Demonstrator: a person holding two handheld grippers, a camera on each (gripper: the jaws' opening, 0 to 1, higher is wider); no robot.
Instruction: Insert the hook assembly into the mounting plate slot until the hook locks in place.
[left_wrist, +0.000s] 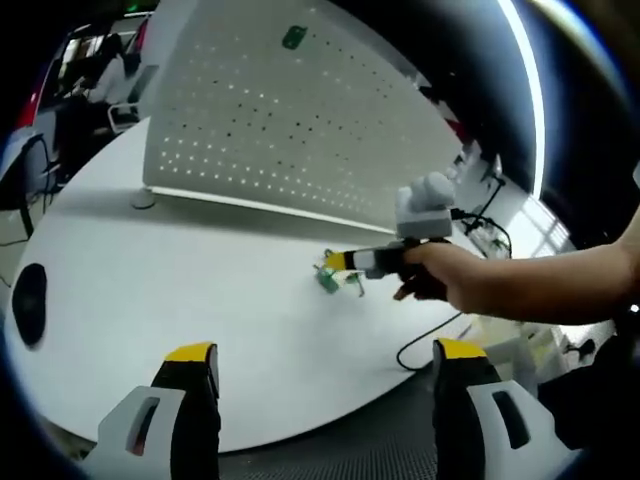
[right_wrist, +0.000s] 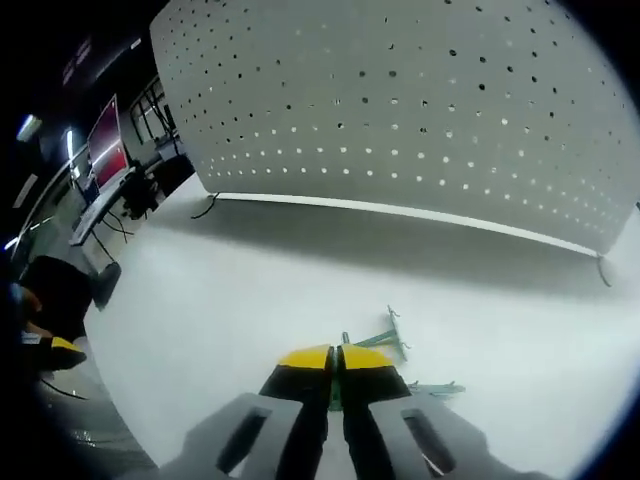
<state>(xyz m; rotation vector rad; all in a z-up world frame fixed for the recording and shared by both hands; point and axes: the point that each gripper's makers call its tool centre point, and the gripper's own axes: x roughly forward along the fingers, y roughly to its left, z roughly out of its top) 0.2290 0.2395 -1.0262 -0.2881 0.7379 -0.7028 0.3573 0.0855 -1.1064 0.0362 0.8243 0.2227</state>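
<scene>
A white perforated mounting plate (left_wrist: 270, 110) (right_wrist: 420, 100) stands upright across the white table (left_wrist: 180, 270). One green hook (left_wrist: 293, 38) hangs high on it. Several green wire hooks (left_wrist: 328, 280) (right_wrist: 388, 338) lie on the table in front of the plate. My right gripper (right_wrist: 337, 358) is down among them with its yellow-tipped jaws shut, and a thin green hook piece (right_wrist: 345, 339) pokes out between the tips. In the left gripper view a hand holds that right gripper (left_wrist: 337, 262) over the hooks. My left gripper (left_wrist: 325, 358) hangs open near the table's front edge, holding nothing.
A dark oval object (left_wrist: 28, 300) lies at the table's left side, and a black cable (left_wrist: 420, 345) runs off the front right edge. Beyond the table stand desks, monitors (right_wrist: 108, 145) and a seated person (left_wrist: 105, 75). Bare tabletop lies between the plate and the hooks.
</scene>
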